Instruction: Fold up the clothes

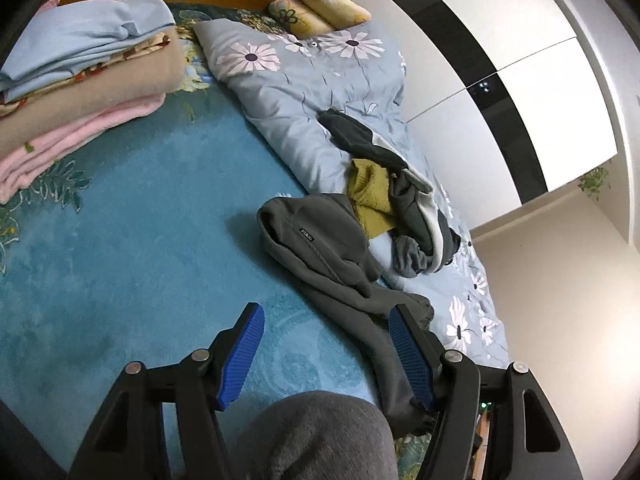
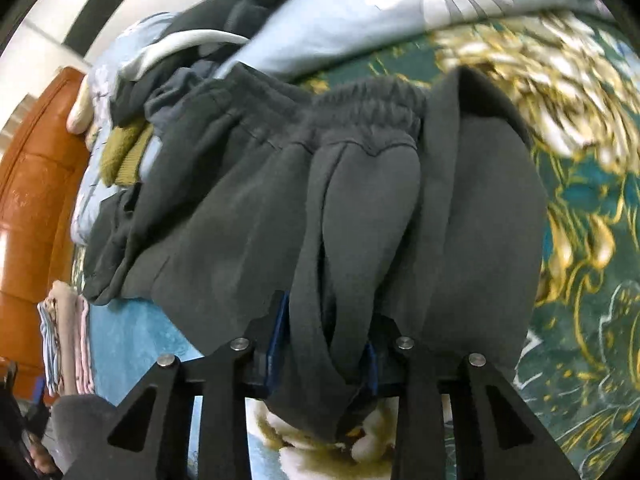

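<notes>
Dark grey sweatpants [image 1: 320,248] lie crumpled on the blue bedspread [image 1: 140,220], trailing toward the bed's right edge. My left gripper [image 1: 326,344] is open and empty, hovering above the bedspread just left of the pants; its right finger [image 1: 412,360] stands over the grey cloth. In the right wrist view the pants [image 2: 260,208] hang bunched over my right gripper [image 2: 324,344], waistband up. The right jaws are shut on a thick fold of the grey fabric, which hides the blue pads almost wholly.
A pile of unfolded clothes [image 1: 392,184], dark, olive and white, lies on the floral quilt [image 1: 300,76]. Folded blankets [image 1: 80,80] are stacked at the far left. Two pillows [image 1: 320,12] lean on the wooden headboard. A white wardrobe [image 1: 520,100] stands to the right.
</notes>
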Action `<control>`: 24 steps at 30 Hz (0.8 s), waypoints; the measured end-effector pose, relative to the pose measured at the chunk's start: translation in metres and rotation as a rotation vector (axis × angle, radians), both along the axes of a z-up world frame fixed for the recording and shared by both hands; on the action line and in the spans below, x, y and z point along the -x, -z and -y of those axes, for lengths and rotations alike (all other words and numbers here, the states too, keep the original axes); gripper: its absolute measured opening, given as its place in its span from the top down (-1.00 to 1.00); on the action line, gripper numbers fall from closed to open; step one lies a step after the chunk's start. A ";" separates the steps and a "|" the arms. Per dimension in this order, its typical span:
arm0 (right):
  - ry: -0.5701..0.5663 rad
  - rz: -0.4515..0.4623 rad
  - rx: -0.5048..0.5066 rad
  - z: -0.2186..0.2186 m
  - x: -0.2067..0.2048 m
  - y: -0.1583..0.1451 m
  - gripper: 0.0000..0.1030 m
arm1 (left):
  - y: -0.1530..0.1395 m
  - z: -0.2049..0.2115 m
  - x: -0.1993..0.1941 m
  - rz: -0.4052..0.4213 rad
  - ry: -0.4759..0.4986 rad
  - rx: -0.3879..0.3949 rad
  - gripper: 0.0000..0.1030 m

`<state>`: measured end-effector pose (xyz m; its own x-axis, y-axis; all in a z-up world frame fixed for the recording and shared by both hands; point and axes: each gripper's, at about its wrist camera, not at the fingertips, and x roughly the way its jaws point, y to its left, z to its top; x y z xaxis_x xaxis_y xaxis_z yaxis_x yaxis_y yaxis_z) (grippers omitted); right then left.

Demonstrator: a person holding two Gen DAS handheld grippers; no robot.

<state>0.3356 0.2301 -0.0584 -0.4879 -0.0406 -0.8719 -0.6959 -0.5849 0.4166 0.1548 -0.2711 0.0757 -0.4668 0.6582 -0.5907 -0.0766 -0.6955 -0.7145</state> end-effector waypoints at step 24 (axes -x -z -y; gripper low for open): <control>-0.212 -0.435 0.042 0.062 0.169 -0.214 0.81 | -0.042 -0.017 -0.025 -0.097 0.036 -0.046 -0.35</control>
<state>0.1668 0.1685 0.1560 -0.7840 -0.2092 -0.5845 -0.3196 -0.6711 0.6689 0.1797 -0.2538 0.1173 -0.4962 0.7011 -0.5121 -0.1714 -0.6574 -0.7338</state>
